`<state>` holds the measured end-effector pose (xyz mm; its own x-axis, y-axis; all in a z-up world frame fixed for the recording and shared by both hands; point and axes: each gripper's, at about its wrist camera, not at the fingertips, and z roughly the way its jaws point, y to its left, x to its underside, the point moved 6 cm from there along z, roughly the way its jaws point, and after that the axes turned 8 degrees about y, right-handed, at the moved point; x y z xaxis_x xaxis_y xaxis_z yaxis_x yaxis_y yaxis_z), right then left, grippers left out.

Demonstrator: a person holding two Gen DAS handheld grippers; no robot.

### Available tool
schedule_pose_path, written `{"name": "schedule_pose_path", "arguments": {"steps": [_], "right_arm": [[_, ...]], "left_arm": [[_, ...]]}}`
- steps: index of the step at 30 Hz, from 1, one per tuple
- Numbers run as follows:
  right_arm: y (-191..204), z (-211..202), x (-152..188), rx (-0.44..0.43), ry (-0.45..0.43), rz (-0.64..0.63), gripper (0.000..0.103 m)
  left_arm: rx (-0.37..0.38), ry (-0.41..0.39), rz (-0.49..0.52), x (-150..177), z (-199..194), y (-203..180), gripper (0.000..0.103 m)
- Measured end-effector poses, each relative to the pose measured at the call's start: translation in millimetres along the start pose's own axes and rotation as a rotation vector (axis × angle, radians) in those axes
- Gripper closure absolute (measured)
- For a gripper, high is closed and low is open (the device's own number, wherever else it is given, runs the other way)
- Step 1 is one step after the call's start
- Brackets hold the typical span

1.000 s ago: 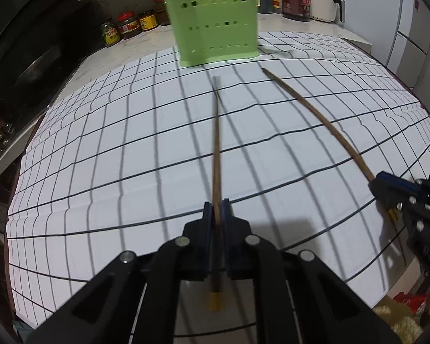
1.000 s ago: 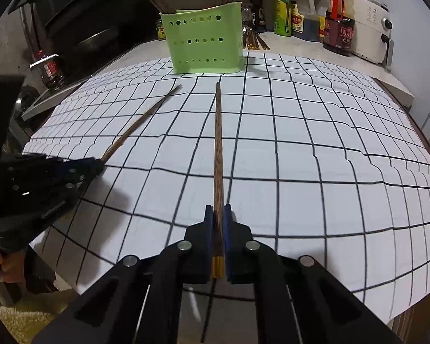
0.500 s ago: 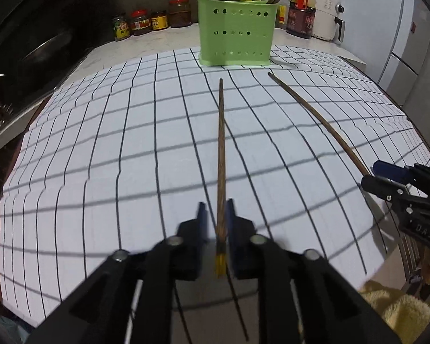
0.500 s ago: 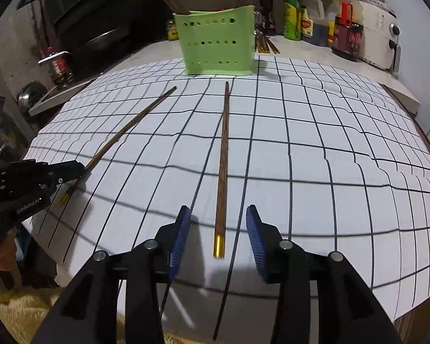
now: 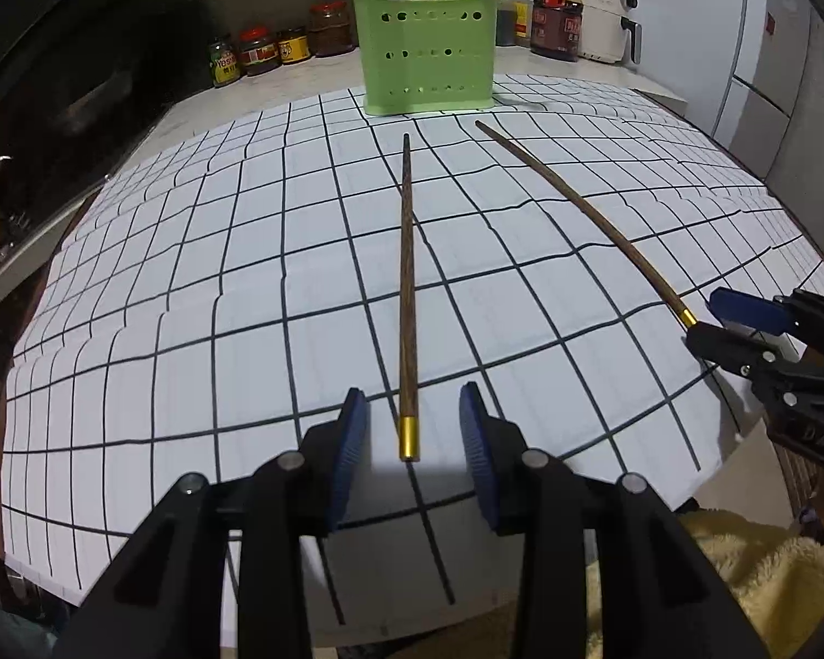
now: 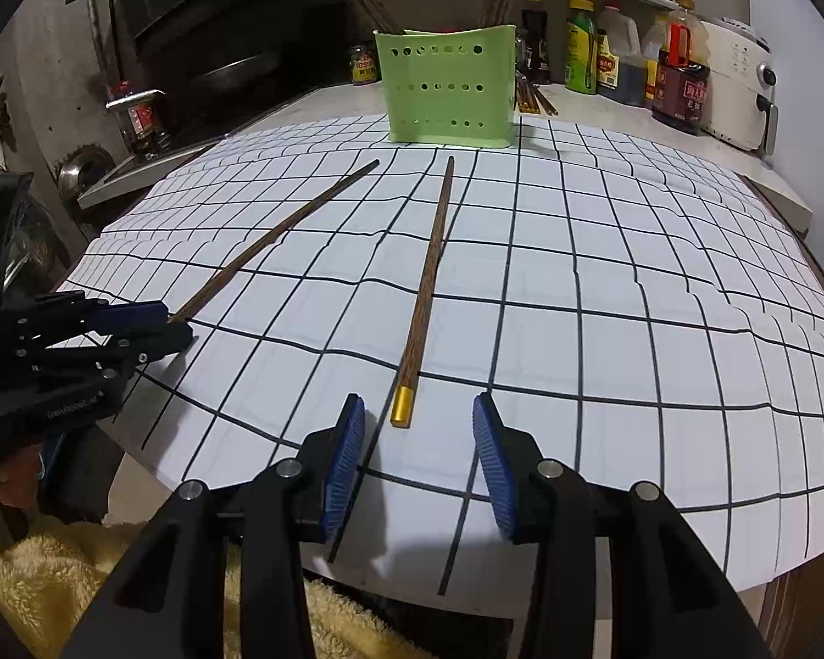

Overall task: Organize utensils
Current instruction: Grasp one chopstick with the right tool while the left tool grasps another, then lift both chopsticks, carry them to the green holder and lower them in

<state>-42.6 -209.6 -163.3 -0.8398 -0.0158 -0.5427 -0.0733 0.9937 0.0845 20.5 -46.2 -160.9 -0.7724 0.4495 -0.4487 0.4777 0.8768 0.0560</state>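
Note:
Two brown chopsticks with gold caps lie on the gridded cloth, pointing at a green perforated holder [image 5: 428, 60] [image 6: 447, 88] that has several chopsticks in it. My left gripper [image 5: 412, 412] [image 6: 176, 323] is opening. The gold end of the left chopstick [image 5: 406, 274] [image 6: 269, 239] lies between its blue pads, which do not touch it. My right gripper [image 6: 418, 412] [image 5: 706, 318] is open. The cap of the right chopstick [image 6: 428, 274] [image 5: 588, 208] sits just ahead of its fingertips, untouched.
The white gridded cloth [image 5: 192, 302] [image 6: 632, 274] covers the table up to its near edge. Jars [image 5: 258, 49], sauce bottles [image 6: 681, 77] and a white appliance [image 6: 736, 82] line the back counter. A yellow towel [image 6: 38, 576] lies below the table edge.
Both grippers were shut on their chopsticks a second ago. They have opened and drawn back toward the near edge, leaving each chopstick flat on the cloth.

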Motion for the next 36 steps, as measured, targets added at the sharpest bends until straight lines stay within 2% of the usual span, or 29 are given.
{"name": "schedule_pose_path", "arguments": {"steps": [3, 5, 8, 11, 13, 15, 16, 18, 19, 23, 28, 36], "right_arm": [[3, 4, -6, -0.007, -0.011, -0.002, 0.063], [5, 7, -9, 0.006, -0.022, -0.007, 0.077], [4, 10, -12, 0.035, -0.032, -0.002, 0.088], [2, 11, -14, 0.042, -0.025, 0.002, 0.088], [6, 10, -13, 0.053, -0.019, -0.021, 0.087], [7, 10, -10, 0.06, -0.025, -0.024, 0.087], [7, 9, -9, 0.06, -0.033, -0.017, 0.087], [6, 9, -8, 0.061, -0.044, -0.001, 0.089], [6, 9, -7, 0.064, -0.049, 0.006, 0.096], [1, 6, -6, 0.048, -0.047, 0.037, 0.096], [-4, -16, -17, 0.022, -0.098, 0.054, 0.096], [-2, -87, -66, 0.008, -0.274, 0.021, 0.096]], "left_arm": [[-0.009, 0.0, -0.021, -2, 1, 5, 0.068], [-0.021, -0.002, -0.038, -3, 2, 10, 0.068], [-0.033, -0.01, -0.051, -3, 1, 14, 0.068], [-0.048, -0.025, -0.036, -5, 2, 9, 0.077], [-0.06, -0.036, -0.018, -6, 2, 3, 0.086], [-0.067, -0.048, -0.01, -7, 3, 1, 0.089], [-0.067, -0.053, -0.014, -9, 3, 1, 0.095], [-0.068, -0.059, -0.033, -12, 5, 5, 0.096], [-0.056, -0.057, -0.041, -13, 5, 6, 0.096], [-0.034, -0.072, -0.065, -18, 0, 13, 0.096], [-0.015, -0.161, -0.063, -28, -32, 19, 0.096], [-0.007, -0.406, -0.044, -64, -122, 33, 0.096]]}}
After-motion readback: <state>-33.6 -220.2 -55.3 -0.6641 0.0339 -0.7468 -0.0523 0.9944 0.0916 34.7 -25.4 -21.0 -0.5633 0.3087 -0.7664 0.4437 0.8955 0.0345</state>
